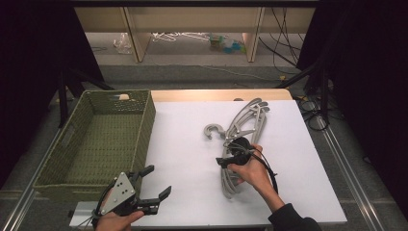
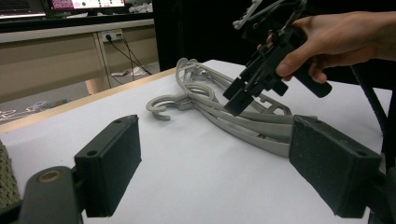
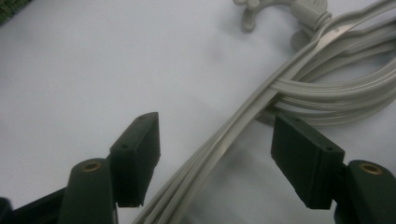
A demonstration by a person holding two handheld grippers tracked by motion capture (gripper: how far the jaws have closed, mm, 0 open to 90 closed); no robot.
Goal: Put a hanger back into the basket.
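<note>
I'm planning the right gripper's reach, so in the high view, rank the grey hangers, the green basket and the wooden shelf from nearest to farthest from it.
From the right gripper:
1. Grey hangers, directly under it on the white tabletop.
2. Green basket, off to the left.
3. Wooden shelf, beyond the table's far edge.

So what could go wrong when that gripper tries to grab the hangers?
The grey hangers lie stacked and tangled on the white table. The right gripper is open around several arms at once, so it might lift the whole bunch instead of one. The arms are thin and smooth, so they might slip out. A hook could also snag on the green basket rim.
</note>
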